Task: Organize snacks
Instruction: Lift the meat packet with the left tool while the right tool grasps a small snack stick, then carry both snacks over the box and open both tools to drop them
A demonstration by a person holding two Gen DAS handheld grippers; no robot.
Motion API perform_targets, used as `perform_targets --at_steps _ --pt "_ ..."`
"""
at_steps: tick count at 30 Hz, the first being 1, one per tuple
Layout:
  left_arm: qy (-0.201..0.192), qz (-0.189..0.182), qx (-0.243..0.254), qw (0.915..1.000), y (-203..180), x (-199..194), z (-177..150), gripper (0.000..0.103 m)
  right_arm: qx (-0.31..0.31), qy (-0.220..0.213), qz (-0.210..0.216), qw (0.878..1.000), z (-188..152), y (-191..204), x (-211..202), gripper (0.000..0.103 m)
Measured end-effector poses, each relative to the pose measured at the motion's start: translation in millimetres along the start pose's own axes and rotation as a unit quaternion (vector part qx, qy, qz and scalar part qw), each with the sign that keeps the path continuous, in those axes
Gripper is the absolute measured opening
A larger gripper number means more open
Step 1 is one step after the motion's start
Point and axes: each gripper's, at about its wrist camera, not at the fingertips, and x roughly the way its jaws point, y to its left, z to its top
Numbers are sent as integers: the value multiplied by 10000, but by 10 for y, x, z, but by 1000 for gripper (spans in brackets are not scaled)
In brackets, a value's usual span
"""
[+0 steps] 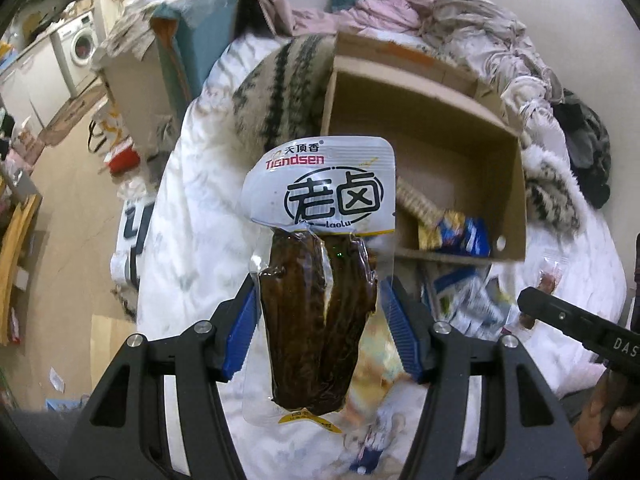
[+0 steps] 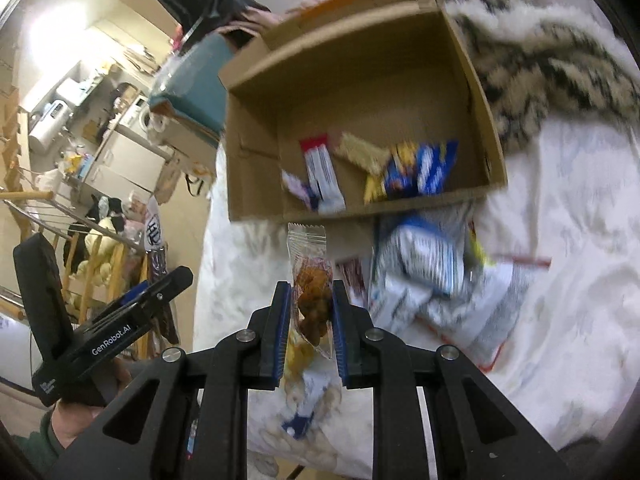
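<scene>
My left gripper is shut on a clear vacuum packet of dark braised meat with a white "Tiandsen" label, held upright above the bed. My right gripper is shut on a small clear packet of brown snack pieces. Beyond both lies an open cardboard box on the bed. Inside it are blue wrappers, a biscuit pack and a red-and-white packet. The right gripper's black body shows at the right edge of the left wrist view. The left gripper's body appears at the left of the right wrist view.
Loose blue-and-white snack wrappers lie on the white duvet in front of the box. A striped furry blanket and piled clothes surround the box. To the left are the floor, a washing machine and a wooden rack.
</scene>
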Motion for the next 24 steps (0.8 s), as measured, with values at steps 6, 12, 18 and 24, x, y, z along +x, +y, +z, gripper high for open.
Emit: perform_targets --at_steps 6,12,18,24 --pt "-118 -73 211 9997 -197 101 421 57 -104 -220 -12 9997 321 29 -17 21" --pt "-341 -65 504 9981 -387 213 754 57 -240 -481 -85 9985 625 15 -28 21" --pt "-584 -90 489 9971 -440 405 957 57 -46 -631 -104 9979 918 -188 64 21" --pt "-404 -95 637 9971 -486 746 908 57 430 -667 -65 9968 974 -505 221 21"
